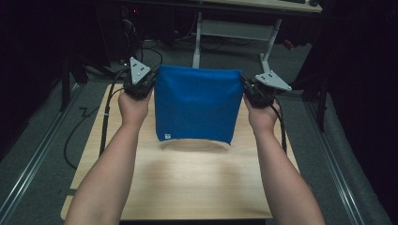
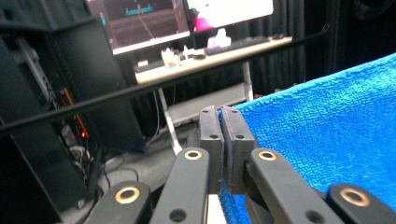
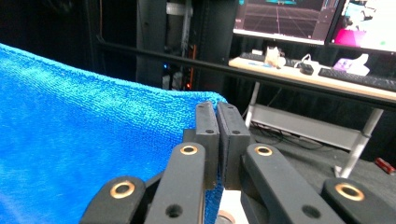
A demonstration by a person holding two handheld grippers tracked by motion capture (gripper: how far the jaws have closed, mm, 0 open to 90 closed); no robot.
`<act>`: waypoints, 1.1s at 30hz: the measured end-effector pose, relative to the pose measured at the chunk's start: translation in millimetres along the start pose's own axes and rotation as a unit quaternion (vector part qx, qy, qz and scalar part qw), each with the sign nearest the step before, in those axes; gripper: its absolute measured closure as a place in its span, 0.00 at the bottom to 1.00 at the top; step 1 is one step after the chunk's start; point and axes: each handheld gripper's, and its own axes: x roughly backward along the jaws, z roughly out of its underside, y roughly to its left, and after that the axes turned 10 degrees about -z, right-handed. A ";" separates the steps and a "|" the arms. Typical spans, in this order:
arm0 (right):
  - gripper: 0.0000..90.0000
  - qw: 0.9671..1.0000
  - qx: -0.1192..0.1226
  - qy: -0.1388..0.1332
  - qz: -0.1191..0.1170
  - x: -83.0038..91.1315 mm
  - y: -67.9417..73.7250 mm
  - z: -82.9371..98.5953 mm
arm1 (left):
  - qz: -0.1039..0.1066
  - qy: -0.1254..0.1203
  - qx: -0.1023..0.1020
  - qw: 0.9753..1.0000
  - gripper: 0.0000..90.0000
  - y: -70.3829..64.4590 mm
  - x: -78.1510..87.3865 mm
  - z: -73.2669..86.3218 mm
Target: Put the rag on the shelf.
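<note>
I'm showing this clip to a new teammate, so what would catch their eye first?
A bright blue towel hangs spread above the wooden table, its lower edge near the tabletop. The left gripper and the right gripper each pinch a top corner, jaws shut on the cloth. Lit monitors glow behind.

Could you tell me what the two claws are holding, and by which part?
Both hold the blue terry cloth: the left claw is shut on its upper left corner, the right claw on its upper right corner, with the cloth hanging over the wooden table.

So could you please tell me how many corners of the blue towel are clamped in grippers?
2: the left gripper is shut on the blue towel's top left corner, the right gripper on its top right corner.
</note>
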 end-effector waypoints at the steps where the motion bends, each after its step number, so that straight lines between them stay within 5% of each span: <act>1: 0.98 1.000 0.001 0.007 0.002 -4.0 -0.7 1.7 | 0.001 0.008 0.001 1.000 0.98 0.0 -3.8 3.2; 7: 0.99 0.999 0.001 0.048 0.001 -25.6 -6.2 19.0 | 0.010 0.056 0.006 0.998 0.98 -1.7 -21.5 29.4; 15: 0.98 0.996 -0.005 0.088 -0.008 -35.9 -8.0 52.0 | 0.036 0.100 0.007 0.994 0.98 -8.9 -24.8 68.2; 33: 0.98 0.992 -0.033 0.121 -0.026 -38.9 -4.9 100.4 | 0.075 0.140 0.020 0.987 0.98 -25.5 -18.8 115.7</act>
